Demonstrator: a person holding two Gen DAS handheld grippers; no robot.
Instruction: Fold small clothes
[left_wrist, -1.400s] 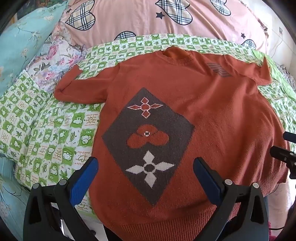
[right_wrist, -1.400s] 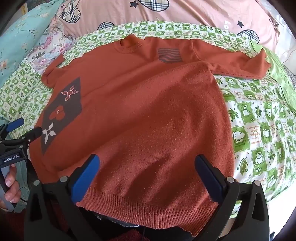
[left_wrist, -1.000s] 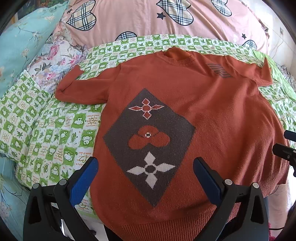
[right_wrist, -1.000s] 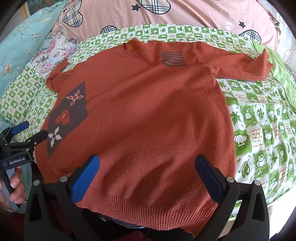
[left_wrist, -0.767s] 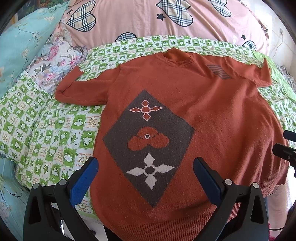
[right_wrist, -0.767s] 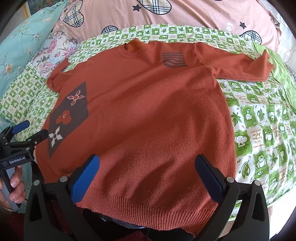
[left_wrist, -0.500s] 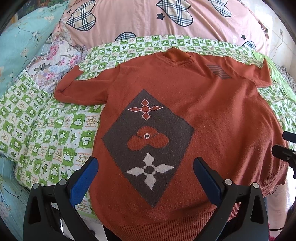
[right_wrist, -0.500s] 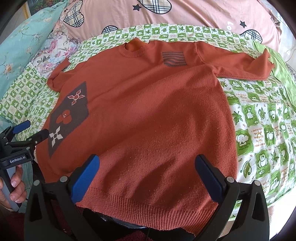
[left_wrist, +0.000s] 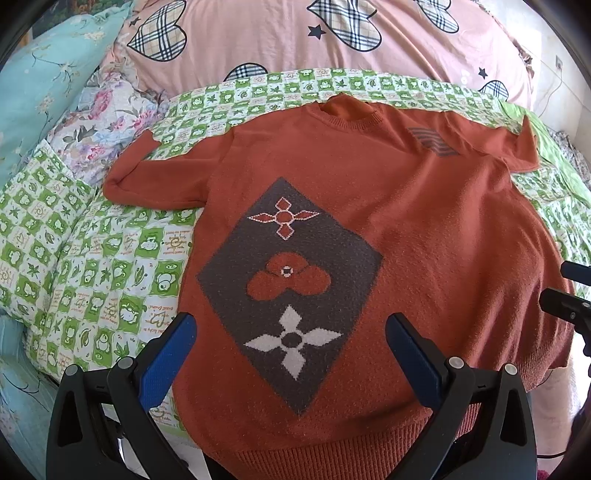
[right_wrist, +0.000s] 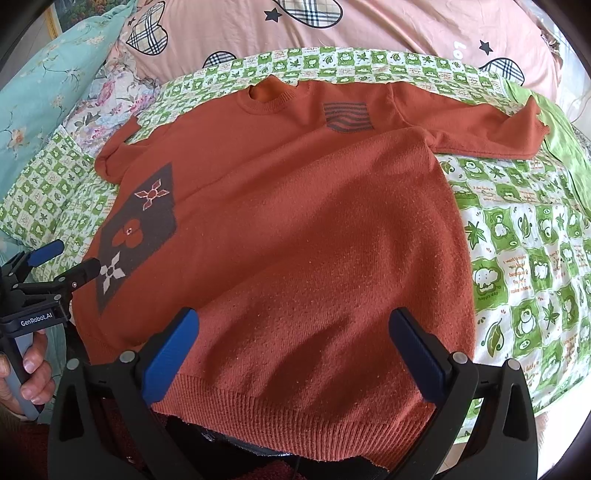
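Both claws stand wide apart and hold nothing. Left claw (left_wrist: 290, 354) hovers above the lower front of the orange sweater (left_wrist: 406, 229), its blue pads (left_wrist: 168, 356) flanking the white flower at the bottom of the grey diamond patch (left_wrist: 288, 280). Right claw (right_wrist: 293, 350) hangs over the sweater's ribbed hem (right_wrist: 295, 413), near the right side of the garment.

The sweater lies face up and spread flat on the bed (left_wrist: 110, 258), which is covered by a green-and-white checked sheet. Its collar (left_wrist: 349, 110) points to 12 o'clock and its hem to 6 o'clock. One sleeve (left_wrist: 162, 181) reaches out toward 10 o'clock; the other sleeve (right_wrist: 476, 129) stretches toward 2 o'clock in the right wrist view. A grey striped patch (right_wrist: 349, 117) sits on the chest just right of the collar.

In the right wrist view the left claw appears at 9 o'clock, gripped by a hand (right_wrist: 31, 373). A pink quilt with plaid hearts (left_wrist: 295, 37) lies beyond the collar at 12 o'clock, and a pale blue floral pillow (left_wrist: 40, 74) sits at 10 o'clock.
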